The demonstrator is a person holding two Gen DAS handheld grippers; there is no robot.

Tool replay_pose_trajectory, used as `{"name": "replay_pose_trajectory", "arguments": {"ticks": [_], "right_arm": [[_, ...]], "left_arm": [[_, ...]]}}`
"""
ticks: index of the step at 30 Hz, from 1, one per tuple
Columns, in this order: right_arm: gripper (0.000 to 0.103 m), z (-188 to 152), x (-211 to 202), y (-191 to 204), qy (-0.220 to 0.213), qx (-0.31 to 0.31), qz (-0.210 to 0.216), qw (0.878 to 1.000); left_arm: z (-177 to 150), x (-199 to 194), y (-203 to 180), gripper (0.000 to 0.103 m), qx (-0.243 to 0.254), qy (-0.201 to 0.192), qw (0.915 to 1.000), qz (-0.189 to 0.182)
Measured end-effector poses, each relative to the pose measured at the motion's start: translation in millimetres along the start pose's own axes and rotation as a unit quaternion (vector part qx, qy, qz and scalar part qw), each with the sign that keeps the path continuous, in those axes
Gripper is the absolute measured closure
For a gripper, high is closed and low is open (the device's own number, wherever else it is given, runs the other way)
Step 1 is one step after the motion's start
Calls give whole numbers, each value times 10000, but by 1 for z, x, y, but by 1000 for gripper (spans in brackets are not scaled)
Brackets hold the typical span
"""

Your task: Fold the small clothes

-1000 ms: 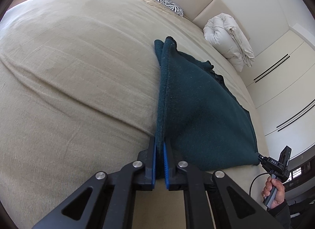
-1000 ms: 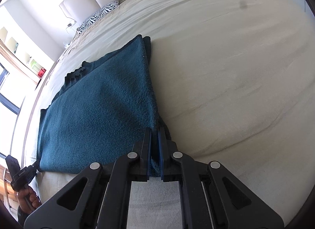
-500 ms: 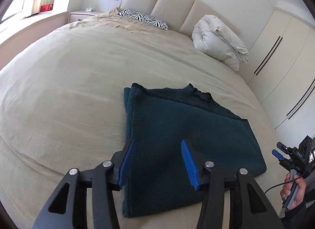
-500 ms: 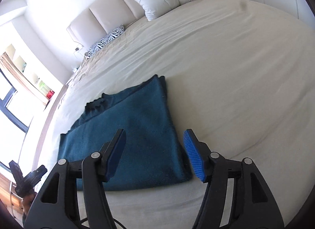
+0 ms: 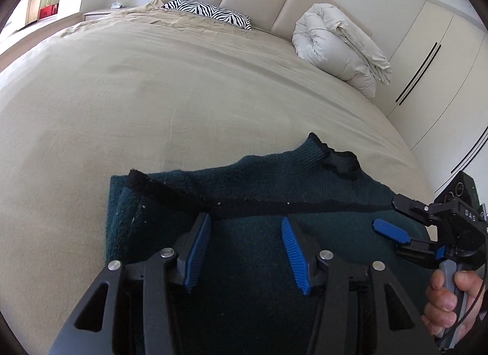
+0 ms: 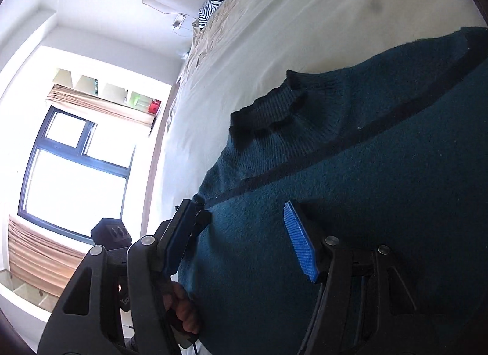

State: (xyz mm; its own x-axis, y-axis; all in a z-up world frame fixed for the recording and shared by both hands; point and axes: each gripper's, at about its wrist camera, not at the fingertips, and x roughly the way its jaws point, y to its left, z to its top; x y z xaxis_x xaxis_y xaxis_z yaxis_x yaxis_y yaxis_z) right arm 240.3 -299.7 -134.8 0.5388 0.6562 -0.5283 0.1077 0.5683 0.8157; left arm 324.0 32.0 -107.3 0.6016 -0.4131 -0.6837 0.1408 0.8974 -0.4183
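Currently: my left gripper [image 5: 245, 248] and right gripper [image 6: 241, 240] spread, empty, over folded teal sweater [image 5: 274, 196]; careless snag risks unfolding layers.

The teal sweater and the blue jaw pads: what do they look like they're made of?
Sweater: knit, probably wool or a blend, with a fuzzy matte nap and a ribbed collar. Pads: likely rubber or plastic, matte with fine ridges.
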Motion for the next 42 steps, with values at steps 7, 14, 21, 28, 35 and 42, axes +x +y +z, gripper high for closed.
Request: {"name": "replay_pose_trajectory", "arguments": {"ticks": [7,14,21,28,35,42], "right_arm": [[76,39,-72,-78,-1131,616,39,9917],[75,37,-158,-120,-2221,1316,-512,9648],[72,-54,-122,-8,-1012,53,397,9941],[75,-141,-23,3,329,-222,384,9985],[78,-115,-115,-67,-906,525,161,9944],[75,-113,-206,-120,-2063,1337,-422,9684]], "left_arm": [[-2,-1,16,60,-259,-89,9990,-342],[2,1,21,60,-402,-41,9980,-489],[-36,-53,-43,49,0,223,9989,-423],[-108,-68,-52,47,332,414,9986,-11],[-109,-64,-54,47,471,502,9976,47],[-109,-61,-52,47,501,494,9975,4]]}}
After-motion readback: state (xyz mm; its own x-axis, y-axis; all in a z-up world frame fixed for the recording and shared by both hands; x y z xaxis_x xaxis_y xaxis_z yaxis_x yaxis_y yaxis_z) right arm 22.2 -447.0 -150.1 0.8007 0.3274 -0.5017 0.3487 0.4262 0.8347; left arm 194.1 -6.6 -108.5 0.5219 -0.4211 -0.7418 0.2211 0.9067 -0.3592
